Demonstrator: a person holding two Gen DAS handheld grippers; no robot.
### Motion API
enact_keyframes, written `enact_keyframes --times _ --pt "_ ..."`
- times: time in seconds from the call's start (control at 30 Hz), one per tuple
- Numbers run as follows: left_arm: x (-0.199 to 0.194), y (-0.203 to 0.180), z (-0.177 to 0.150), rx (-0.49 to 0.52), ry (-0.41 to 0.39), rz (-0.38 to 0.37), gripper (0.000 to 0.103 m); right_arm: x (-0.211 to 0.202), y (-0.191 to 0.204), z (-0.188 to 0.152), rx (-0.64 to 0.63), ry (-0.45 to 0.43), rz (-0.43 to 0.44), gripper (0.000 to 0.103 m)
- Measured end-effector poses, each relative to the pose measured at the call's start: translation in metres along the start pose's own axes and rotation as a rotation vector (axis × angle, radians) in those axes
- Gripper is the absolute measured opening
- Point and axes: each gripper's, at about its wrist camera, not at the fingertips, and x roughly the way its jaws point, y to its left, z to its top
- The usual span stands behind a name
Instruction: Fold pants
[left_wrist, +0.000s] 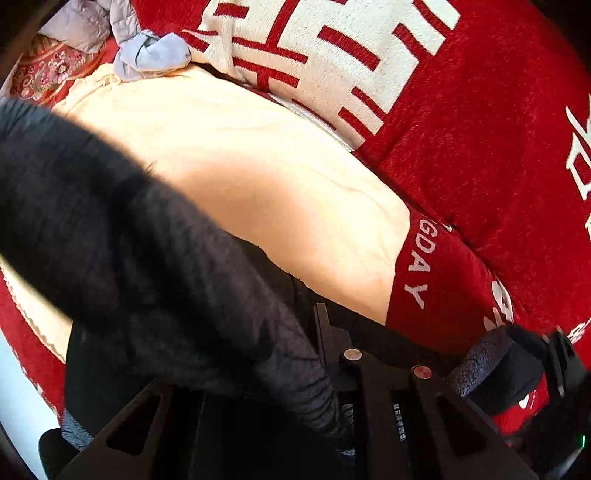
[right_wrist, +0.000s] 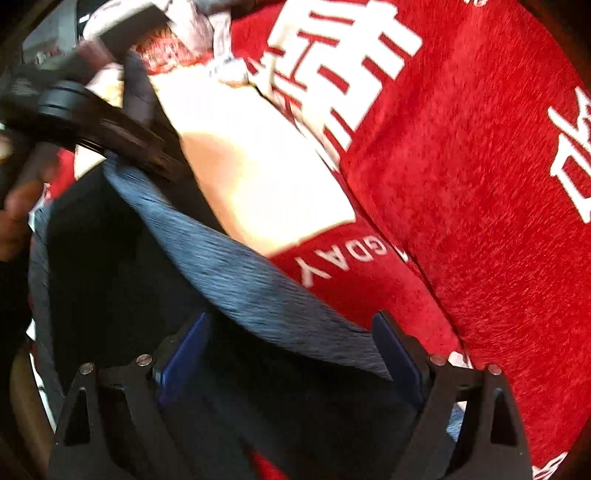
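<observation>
The pants (left_wrist: 110, 221) are matt heathered grey knit cloth; the blanket (left_wrist: 480, 147) is fuzzy red plush.

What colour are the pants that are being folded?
Dark heathered grey pants, showing best in the right wrist view.

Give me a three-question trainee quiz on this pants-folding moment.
1. True or false: the right gripper has its jaws wide apart.
2. The plush bedspread with white characters is: A blue, B red, C green.
3. Fill in: the dark grey heathered cloth running between the right gripper's blue pads is the ____.
Key: 1 true; 2 B; 3 pants.
</observation>
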Motion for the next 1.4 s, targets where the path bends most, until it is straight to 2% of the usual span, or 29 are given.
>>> enact_keyframes --times 0.07,0.13,0.17,0.2,0.23,0.3,0.47,0.53,0.6,0.73,0.8,0.9,1.0,1.03,1.07,1.13,1.17,1.2,1.23,1.27,1.33,1.4 --pt "0.000 -0.002 -0.001 0.005 0.002 0.002 0.018 0.017 -0.007 0.001 -0.024 0.066 0.029 0.092" --pt "0.000 -0.005 -0.002 0.007 0.005 0.006 0.018 0.029 -0.009 0.002 -0.035 0.105 0.046 0.086" --pt "-0.002 -0.004 -0.002 0.008 0.008 -0.001 0.018 0.030 -0.009 0.001 -0.034 0.111 0.047 0.049" --pt "-0.004 -0.004 -0.003 0.006 0.011 -0.008 0.018 0.030 -0.011 0.002 -0.025 0.122 0.064 0.028" --pt "-0.006 -0.004 -0.004 0.006 0.008 -0.009 0.018 0.025 -0.010 0.002 -0.009 0.120 0.079 0.027" --pt "-0.020 0.006 -0.006 0.018 -0.006 -0.024 0.018 0.005 0.003 -0.004 -0.033 0.077 0.048 0.021" --pt "-0.056 0.028 -0.029 0.019 -0.014 -0.099 0.018 -0.061 0.045 -0.022 -0.025 -0.058 -0.121 0.020" --pt "-0.069 0.041 -0.040 0.011 -0.013 -0.124 0.018 -0.078 0.070 -0.028 -0.020 -0.098 -0.171 0.020" --pt "-0.079 0.061 -0.056 0.004 0.001 -0.146 0.018 -0.090 0.113 -0.043 -0.063 -0.110 -0.264 0.020" --pt "-0.073 0.088 -0.095 0.028 0.039 -0.144 0.018 -0.088 0.186 -0.074 -0.096 -0.083 -0.367 0.020" --pt "-0.056 0.100 -0.113 0.047 0.068 -0.142 0.018 -0.075 0.218 -0.092 -0.084 -0.030 -0.380 0.020" --pt "-0.030 0.122 -0.134 0.020 0.121 -0.192 0.019 -0.045 0.241 -0.110 -0.032 0.057 -0.378 0.019" --pt "-0.025 0.136 -0.141 -0.004 0.094 -0.264 0.022 -0.035 0.256 -0.119 -0.050 0.048 -0.455 0.020" --pt "-0.024 0.138 -0.141 -0.011 0.096 -0.276 0.029 -0.034 0.257 -0.120 -0.052 0.046 -0.474 0.020" --pt "-0.024 0.142 -0.142 -0.023 0.098 -0.268 0.033 -0.034 0.258 -0.119 -0.042 0.049 -0.489 0.021" --pt "-0.028 0.146 -0.144 -0.021 0.104 -0.270 0.034 -0.036 0.263 -0.121 -0.040 0.058 -0.515 0.025" --pt "-0.032 0.149 -0.147 -0.012 0.106 -0.254 0.034 -0.039 0.267 -0.122 -0.046 0.065 -0.523 0.029" --pt "-0.036 0.151 -0.150 -0.007 0.102 -0.240 0.039 -0.045 0.271 -0.124 -0.048 0.062 -0.518 0.035" --pt "-0.041 0.155 -0.154 -0.002 0.093 -0.218 0.051 -0.051 0.274 -0.126 -0.042 0.055 -0.497 0.039" --pt "-0.048 0.157 -0.159 0.004 0.074 -0.186 0.054 -0.062 0.277 -0.128 -0.025 0.041 -0.460 0.046" --pt "-0.059 0.162 -0.169 0.032 0.047 -0.140 0.054 -0.078 0.275 -0.128 0.012 0.001 -0.395 0.058" --pt "-0.066 0.168 -0.175 0.040 0.043 -0.129 0.054 -0.100 0.269 -0.127 0.080 -0.061 -0.312 0.069"
